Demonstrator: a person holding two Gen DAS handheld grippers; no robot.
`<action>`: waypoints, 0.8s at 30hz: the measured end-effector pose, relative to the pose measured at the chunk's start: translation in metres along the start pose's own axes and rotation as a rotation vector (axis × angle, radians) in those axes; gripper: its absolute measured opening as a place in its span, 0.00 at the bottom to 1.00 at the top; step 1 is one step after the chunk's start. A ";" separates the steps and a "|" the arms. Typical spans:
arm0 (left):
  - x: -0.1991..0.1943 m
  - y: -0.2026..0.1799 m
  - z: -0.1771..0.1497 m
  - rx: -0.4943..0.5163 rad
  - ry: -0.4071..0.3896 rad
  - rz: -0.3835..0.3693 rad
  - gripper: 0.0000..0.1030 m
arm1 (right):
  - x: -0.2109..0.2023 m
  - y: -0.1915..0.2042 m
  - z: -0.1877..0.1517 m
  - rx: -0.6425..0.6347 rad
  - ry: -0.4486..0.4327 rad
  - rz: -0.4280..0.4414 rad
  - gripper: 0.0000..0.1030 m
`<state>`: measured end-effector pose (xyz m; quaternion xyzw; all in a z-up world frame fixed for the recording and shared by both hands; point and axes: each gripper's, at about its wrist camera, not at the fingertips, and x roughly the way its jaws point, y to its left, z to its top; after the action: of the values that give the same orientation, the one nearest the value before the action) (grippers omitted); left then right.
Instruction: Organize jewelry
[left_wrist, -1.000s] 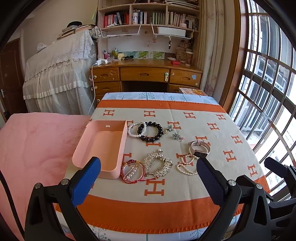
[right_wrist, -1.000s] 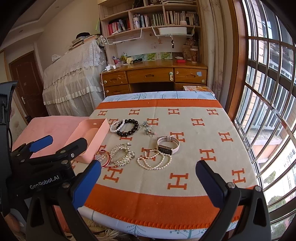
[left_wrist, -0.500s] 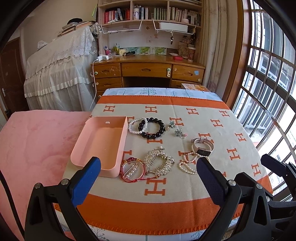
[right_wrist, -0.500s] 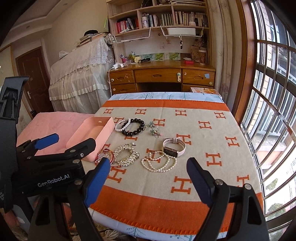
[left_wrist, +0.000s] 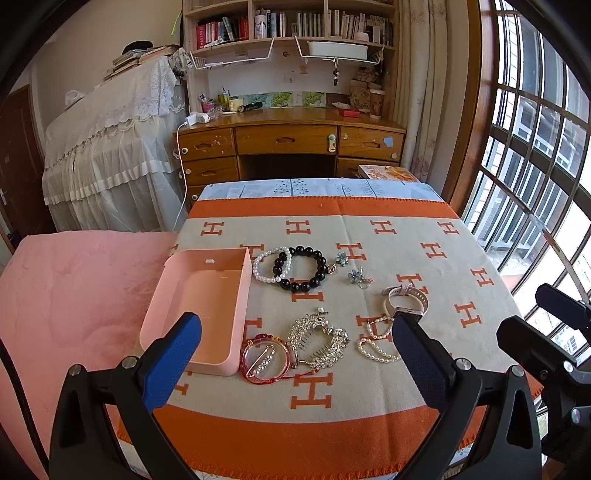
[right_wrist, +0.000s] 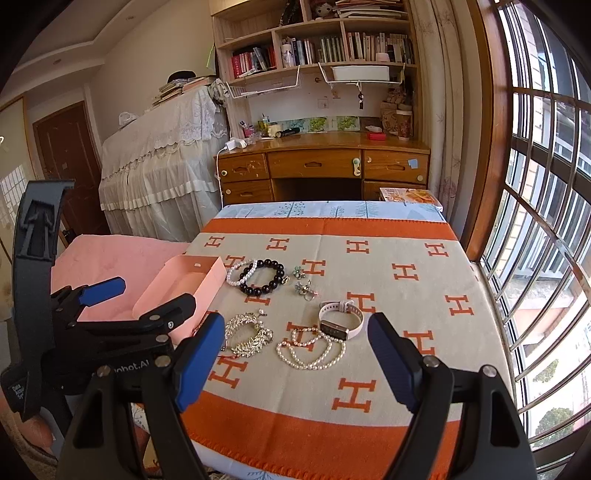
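jewelry lies loose on the blanket (left_wrist: 369, 373), nothing in the pink tray (left_wrist: 207, 302) yet. both grippers hover at the near edge, empty, fingers spread wide apart.

left gripper (left_wrist: 295, 354): the red bangle (left_wrist: 264, 360) and the rhinestone comb (left_wrist: 319, 341) sit straight ahead between its fingers, touching each other. tray ahead and just inside the left finger, long axis running away from the fingers. its near corner is hidden behind that finger.

right gripper (right_wrist: 295, 354): the pearl strand (right_wrist: 312, 350) lies straight ahead between its fingers, the watch (right_wrist: 341, 321) just beyond it and touching it, band lying crosswise.

likely split: left hand is nearer the bangle, comb and tray; right hand is nearer the pearls and watch. any drop means carrying leftward to the tray.

count:
- tray, one
- red bangle, one
- comb, one
- pearl strand, one tangle; whether more than one, cannot tell
- watch, one
- white bead bracelet (left_wrist: 271, 266), one
- black bead bracelet (left_wrist: 304, 267), one, overlapping the white
- small flower pieces (left_wrist: 360, 277), two, farther off; kind unclear
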<state>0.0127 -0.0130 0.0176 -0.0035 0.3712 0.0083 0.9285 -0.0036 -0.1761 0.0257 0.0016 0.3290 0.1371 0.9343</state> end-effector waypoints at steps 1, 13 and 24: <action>0.001 0.000 0.002 0.004 -0.001 0.000 0.99 | 0.001 -0.001 0.003 -0.006 0.005 0.003 0.78; 0.041 0.004 0.049 0.126 0.092 -0.044 0.99 | 0.026 -0.021 0.054 -0.017 0.112 0.043 0.68; 0.122 0.016 0.097 0.135 0.244 -0.069 0.85 | 0.099 -0.061 0.071 0.059 0.286 0.072 0.58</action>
<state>0.1673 0.0061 0.0037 0.0451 0.4806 -0.0493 0.8744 0.1300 -0.2031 0.0147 0.0212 0.4622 0.1599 0.8720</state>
